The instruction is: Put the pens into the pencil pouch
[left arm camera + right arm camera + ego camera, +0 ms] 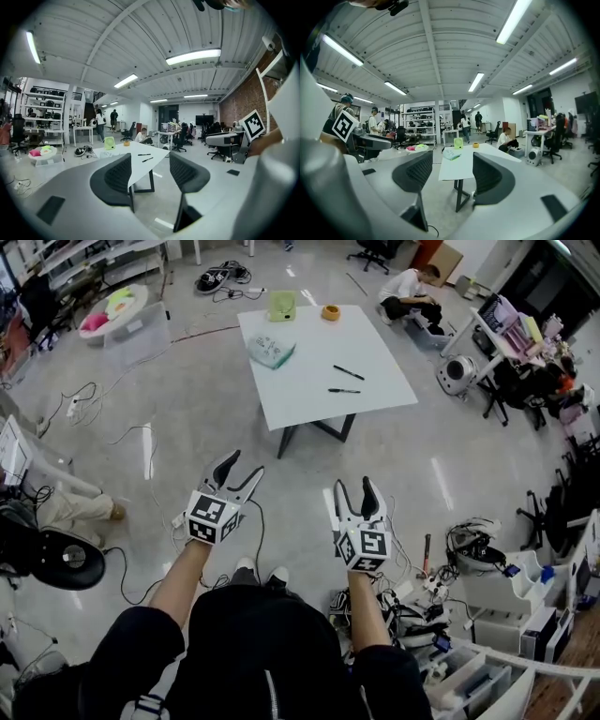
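Two black pens [349, 372] [344, 391] lie on the right half of a white table [319, 362] some way ahead. A pale green pencil pouch [270, 350] lies on its left half. My left gripper [239, 468] and right gripper [354, 487] hang over the floor well short of the table, both open and empty. In the left gripper view the pens [144, 154] show far off between the open jaws of that gripper [150, 176]. In the right gripper view the pouch [451, 154] shows on the table [464, 166] beyond that gripper [452, 176].
A green desk fan [282, 306] and an orange tape roll [330, 312] stand at the table's far edge. A person [412, 292] sits on the floor behind it. Cables [103, 427] trail on the left; bins and gear [469, 559] crowd the right.
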{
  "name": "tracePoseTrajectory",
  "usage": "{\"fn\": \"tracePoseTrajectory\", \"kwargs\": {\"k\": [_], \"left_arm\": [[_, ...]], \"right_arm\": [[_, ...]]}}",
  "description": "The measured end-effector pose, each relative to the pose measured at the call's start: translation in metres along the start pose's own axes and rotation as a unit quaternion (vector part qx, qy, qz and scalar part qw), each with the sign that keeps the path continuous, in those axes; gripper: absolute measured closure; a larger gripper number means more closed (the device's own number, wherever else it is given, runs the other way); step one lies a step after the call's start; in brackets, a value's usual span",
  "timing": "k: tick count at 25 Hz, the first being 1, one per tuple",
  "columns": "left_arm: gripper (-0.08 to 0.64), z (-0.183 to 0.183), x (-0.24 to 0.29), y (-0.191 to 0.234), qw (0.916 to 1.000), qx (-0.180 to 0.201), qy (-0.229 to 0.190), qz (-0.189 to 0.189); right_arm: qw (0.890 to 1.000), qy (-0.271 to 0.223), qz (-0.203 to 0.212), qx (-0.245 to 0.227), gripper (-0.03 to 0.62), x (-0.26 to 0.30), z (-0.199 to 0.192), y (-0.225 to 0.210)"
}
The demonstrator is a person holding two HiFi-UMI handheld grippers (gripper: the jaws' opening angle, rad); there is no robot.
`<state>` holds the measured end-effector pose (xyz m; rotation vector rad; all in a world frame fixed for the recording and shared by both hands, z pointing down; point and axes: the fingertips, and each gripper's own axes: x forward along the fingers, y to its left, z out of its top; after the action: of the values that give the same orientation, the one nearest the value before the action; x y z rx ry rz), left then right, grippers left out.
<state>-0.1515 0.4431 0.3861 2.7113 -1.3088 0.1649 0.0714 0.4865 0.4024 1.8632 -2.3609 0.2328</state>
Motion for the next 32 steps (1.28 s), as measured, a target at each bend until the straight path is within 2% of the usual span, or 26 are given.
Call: {"fn": "tracePoseTrajectory", "kwargs": {"k": [6,12,17,24,32], "left_arm": [[0.298,0.001,0.002,-0.009,0.9998,-0.005,-0.008,0.020],[0.297,0.008,0.022,-0.016,0.9997,0.007,-0.008,0.023],[0.298,-0.001,0.045,-0.009,0.9996,-0.001,-0.002,0.027],[0.298,-0.005,0.098,0.020,0.9996,-0.002,0.004,0.027],[0.298,0.009,0.178,0.081,0.9996,-0.008,0.011,0.025]], "right_arm": [[1.000,0.013,0.028,-0.006,0.324,-0.001,-0.011,-0.002],[0.999,0.012,0.039,-0.003,0.324,0.012,-0.008,-0.016],[0.999,0.018,0.042,-0.003,0.324,0.032,-0.015,-0.030],[0.999,0.020,0.043,-0.006,0.325,0.083,-0.006,-0.055],[0.999,0.034,0.036,-0.002,0.325,0.169,0.008,-0.086]]}}
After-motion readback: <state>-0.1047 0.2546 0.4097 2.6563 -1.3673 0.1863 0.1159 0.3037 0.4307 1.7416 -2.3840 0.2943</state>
